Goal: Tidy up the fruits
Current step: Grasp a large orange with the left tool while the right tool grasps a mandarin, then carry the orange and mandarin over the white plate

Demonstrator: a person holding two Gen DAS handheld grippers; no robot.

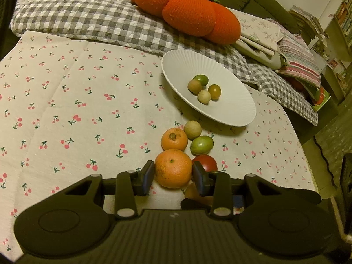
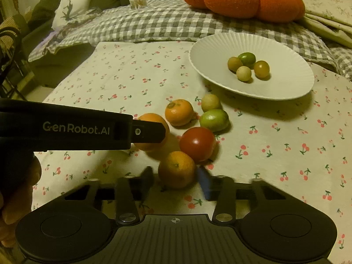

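Bracketing the near orange (image 1: 173, 168), the left gripper (image 1: 173, 176) stands apart; close squarely. Right gripper (image 2: 176, 180) likewise straddles another orange (image 2: 176, 169), unclamped.

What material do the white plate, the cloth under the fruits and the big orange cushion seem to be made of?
White plate: probably glazed ceramic, though it could be melamine; smooth, with fine radial ribs and a soft sheen.
Cloth: woven fabric, likely cotton; matte, with fold creases and printed cherries.
Orange cushion: knitted yarn over soft stuffing; fine stitch texture and puffy lobes.
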